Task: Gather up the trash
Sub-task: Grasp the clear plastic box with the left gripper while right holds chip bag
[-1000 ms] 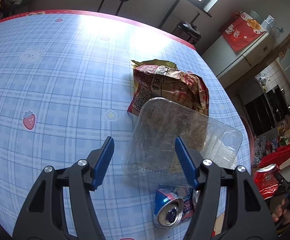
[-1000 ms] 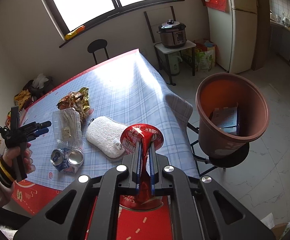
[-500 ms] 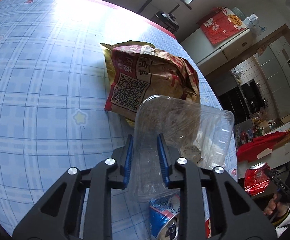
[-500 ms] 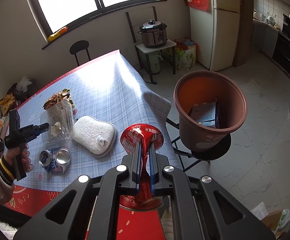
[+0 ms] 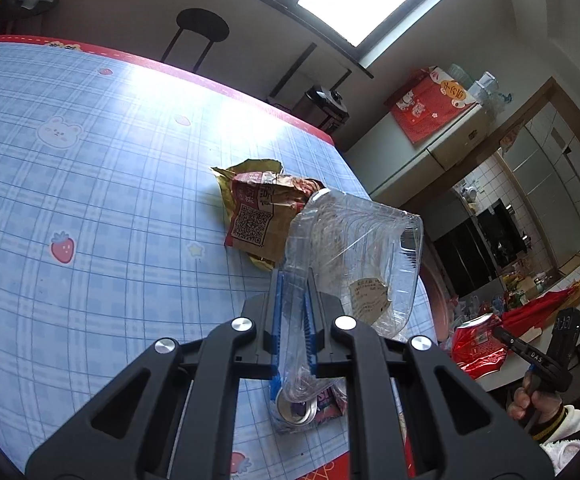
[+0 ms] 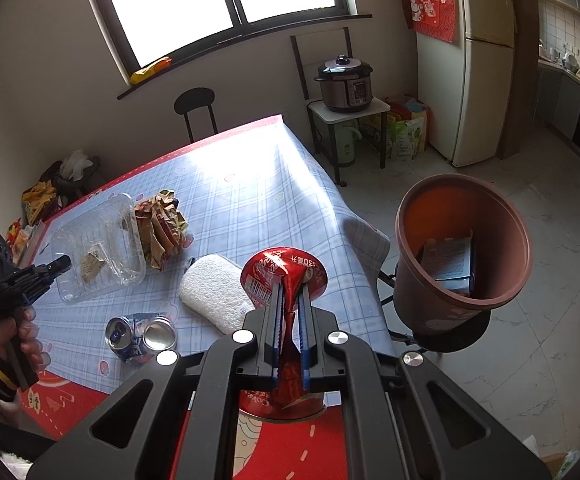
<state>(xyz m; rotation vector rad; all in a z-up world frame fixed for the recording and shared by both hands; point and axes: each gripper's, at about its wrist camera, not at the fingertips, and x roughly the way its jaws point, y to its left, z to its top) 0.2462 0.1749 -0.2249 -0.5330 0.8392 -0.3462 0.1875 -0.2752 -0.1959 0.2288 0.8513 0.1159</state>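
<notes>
Change since a second ago: my left gripper [image 5: 294, 300], which stood wide with the clear plastic container [image 5: 354, 256] lying flat between its blue pads, is now closing on that container's crumpled edge; the container is lifted and tilted up off the tabletop [image 5: 90, 208].
Right side, same span: my right gripper [image 6: 290, 320] stays clenched on the crushed red can [image 6: 284, 276]; the brown bin [image 6: 462, 248] now sits further to the right in its view.
Left view only: the snack wrapper [image 5: 258, 216] shows its QR code, lying on the tabletop just behind the raised container; the crushed blue can [image 5: 298, 408] lies below my closed pads, partly hidden by them; my right hand [image 5: 530, 400] and the red can appear at the far right edge.
Right view only: the bin stands off the tabletop's corner on a dark stool, with a blue box [image 6: 450, 264] inside; a white sponge [image 6: 214, 292] lies on the tabletop between the red can and the wrapper; my left hand [image 6: 14, 336] grips its handle at the left edge.
Left hand pose: gripper angled down over the tabletop's near side, container hanging from its tips.
Right hand pose: gripper tilted steeply down, red can held above the tabletop's near edge, near the bin but not over it.
</notes>
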